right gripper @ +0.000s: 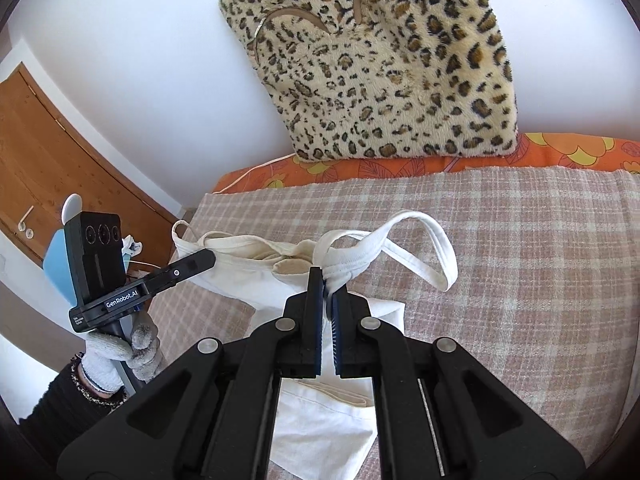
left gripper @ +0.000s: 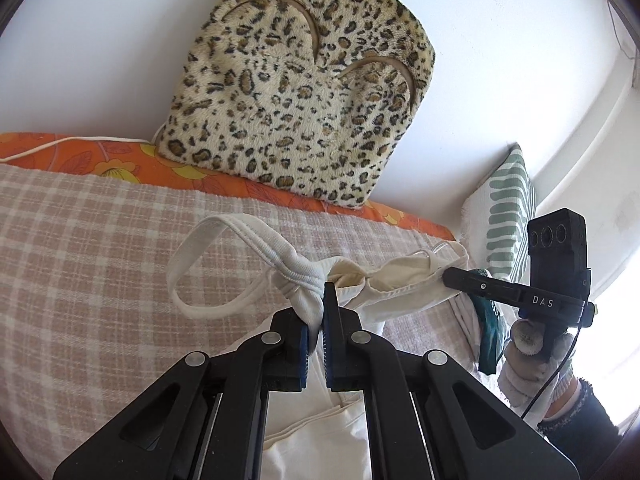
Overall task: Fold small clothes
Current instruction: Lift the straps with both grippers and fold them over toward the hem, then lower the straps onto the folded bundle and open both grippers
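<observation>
A small cream-white sleeveless top [left gripper: 400, 290] [right gripper: 248, 276] hangs stretched between my two grippers above the checked bedspread [left gripper: 100, 264] [right gripper: 520, 260]. My left gripper [left gripper: 322, 294] is shut on one bunched shoulder, and the strap [left gripper: 208, 236] loops out to the left. In the left wrist view my right gripper [left gripper: 448, 276] pinches the other shoulder, with a gloved hand [left gripper: 528, 356] on its handle. My right gripper [right gripper: 326, 278] is shut on its shoulder, with the strap [right gripper: 424, 248] looping to the right. The left gripper [right gripper: 210, 258] grips the far corner there. The top's lower part drapes down under the jaws.
A leopard-print cushion [left gripper: 296, 92] [right gripper: 384, 68] leans on the white wall behind an orange flowered sheet [left gripper: 120, 160] [right gripper: 560, 152]. A green-striped pillow [left gripper: 508, 216] and a teal cloth [left gripper: 490, 332] lie at the bed's right end. A wooden door [right gripper: 52, 152] stands to the left.
</observation>
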The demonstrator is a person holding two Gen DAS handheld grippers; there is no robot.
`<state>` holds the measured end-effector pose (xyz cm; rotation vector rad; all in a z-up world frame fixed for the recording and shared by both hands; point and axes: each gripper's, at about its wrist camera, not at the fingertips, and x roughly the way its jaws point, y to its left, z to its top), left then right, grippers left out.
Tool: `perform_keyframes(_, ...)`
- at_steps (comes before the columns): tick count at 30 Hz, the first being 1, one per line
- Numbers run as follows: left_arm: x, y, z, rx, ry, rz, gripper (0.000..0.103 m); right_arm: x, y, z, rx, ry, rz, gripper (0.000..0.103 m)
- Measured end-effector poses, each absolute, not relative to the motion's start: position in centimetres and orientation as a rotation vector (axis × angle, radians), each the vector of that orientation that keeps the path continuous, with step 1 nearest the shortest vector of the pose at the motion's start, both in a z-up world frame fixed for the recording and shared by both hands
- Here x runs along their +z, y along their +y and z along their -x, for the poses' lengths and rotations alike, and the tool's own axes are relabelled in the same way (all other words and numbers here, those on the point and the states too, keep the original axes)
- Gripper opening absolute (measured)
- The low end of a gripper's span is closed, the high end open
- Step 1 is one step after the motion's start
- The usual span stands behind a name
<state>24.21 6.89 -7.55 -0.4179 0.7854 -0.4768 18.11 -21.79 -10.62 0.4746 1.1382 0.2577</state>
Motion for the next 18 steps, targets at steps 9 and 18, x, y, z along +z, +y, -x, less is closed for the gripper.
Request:
perform_keyframes(9, -8.3, 6.7, -19.0, -0.467, 0.813, 0.370, 0.004, -9.1, -19.3, -12.6, 0.255, 1.149, -0.430, 0.005)
perform_keyframes(18, -10.7, 5.7, -13.8, -0.470, 0.859, 0.291, 0.004, -8.3, -17.2, -7.1, 0.246, 1.174, -0.367, 0.005)
